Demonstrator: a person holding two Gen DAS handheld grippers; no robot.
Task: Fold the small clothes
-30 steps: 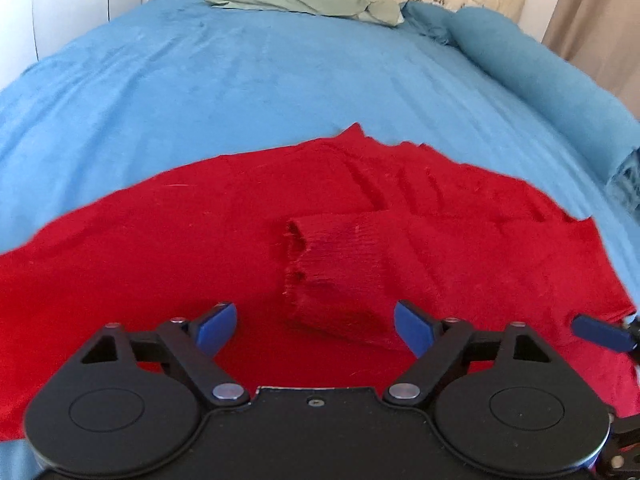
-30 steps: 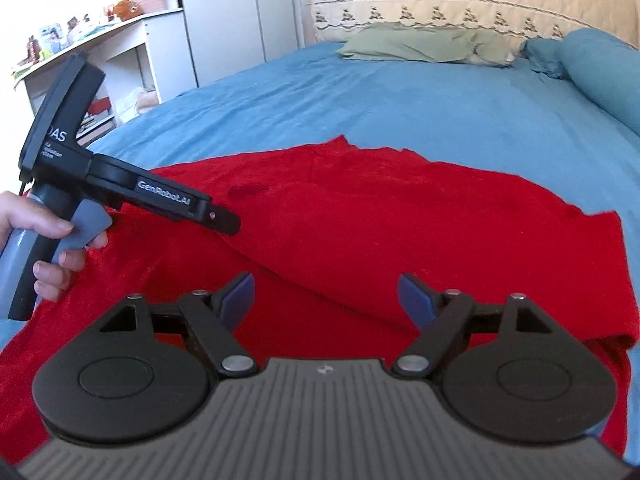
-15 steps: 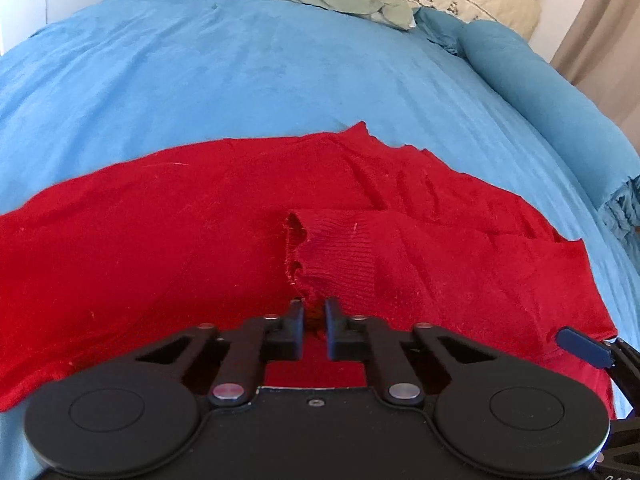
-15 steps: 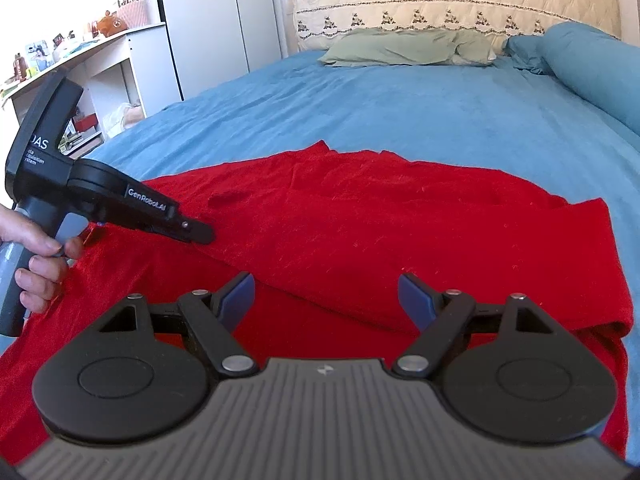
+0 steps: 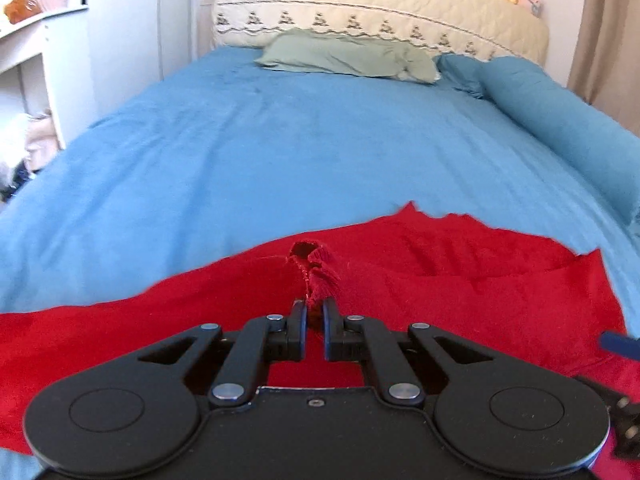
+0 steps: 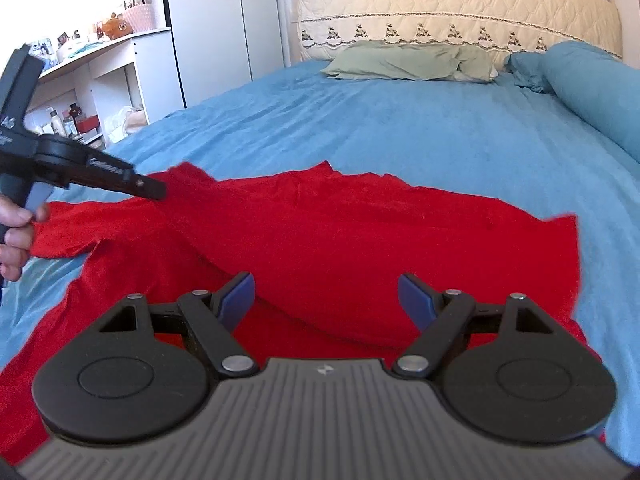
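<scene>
A red knit sweater (image 5: 460, 280) lies spread on the blue bed (image 5: 300, 140); it also shows in the right wrist view (image 6: 360, 232). My left gripper (image 5: 315, 316) is shut on the ribbed sleeve cuff (image 5: 316, 272) and holds it lifted off the sweater body. In the right wrist view the left gripper (image 6: 154, 191) reaches in from the left, its tip at the raised sleeve. My right gripper (image 6: 326, 296) is open and empty, low over the sweater's near part. One blue finger of it (image 5: 618, 342) shows at the right edge of the left wrist view.
A green pillow (image 6: 408, 60) and a cream quilted headboard (image 6: 460, 12) are at the far end. A rolled blue blanket (image 6: 592, 92) runs along the right side. White shelves (image 6: 100, 72) and a wardrobe (image 6: 224, 32) stand to the left of the bed.
My left gripper closed on the sleeve cuff, then lifted it up and toward the left. The sleeve now rises off the sweater. My right gripper stayed open and hardly moved.
</scene>
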